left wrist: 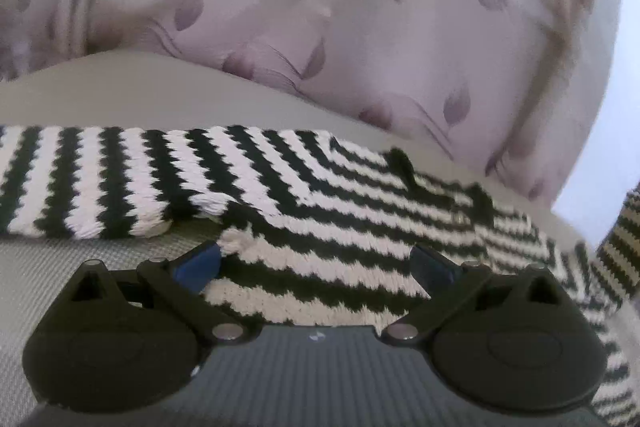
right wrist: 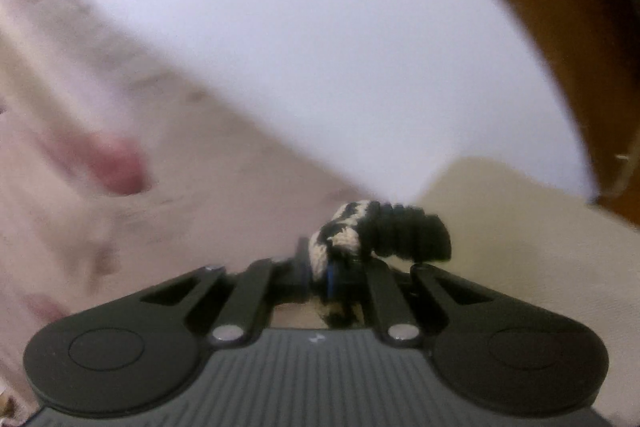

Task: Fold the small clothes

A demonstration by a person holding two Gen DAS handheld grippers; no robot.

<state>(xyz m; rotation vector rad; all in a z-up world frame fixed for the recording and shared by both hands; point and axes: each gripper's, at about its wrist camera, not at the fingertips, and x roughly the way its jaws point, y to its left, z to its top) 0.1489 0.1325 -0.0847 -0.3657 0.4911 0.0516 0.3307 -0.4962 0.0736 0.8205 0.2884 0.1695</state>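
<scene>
- On the left of the left wrist view, a pale grey ribbed surface (left wrist: 48,259) lies under everything, bare at the lower left corner.
- A black-and-white zigzag-striped knit garment (left wrist: 320,211) is spread flat across that surface. One part with upright stripes lies to the left, folded over or overlapping the main body, whose stripes run slantwise toward the right.
- The left gripper (left wrist: 316,263) sits low over the garment's near edge with its jaws spread wide. The left blue pad (left wrist: 198,265) is at the knit's left hem corner and the right pad is over the stripes — neither presses on the cloth.
- Behind the garment rises a pinkish fabric with a mauve leaf print (left wrist: 360,47), blurred; some printed lettering on it cannot be read.
- At the far right edge of this view a strip of the same striped knit (left wrist: 620,247) stands lifted off the surface.
- In the right wrist view the right gripper (right wrist: 334,273) is clamped tight on a bunched piece of the garment — a striped wad with a black ribbed edge (right wrist: 404,231) bulges out ahead of the fingertips.
- Beyond it, all blurred: the pink fabric on the left, a white wall (right wrist: 320,27) in the middle, a cream surface (right wrist: 520,227) at right, and a brown wooden band (right wrist: 560,7) at the top right.
</scene>
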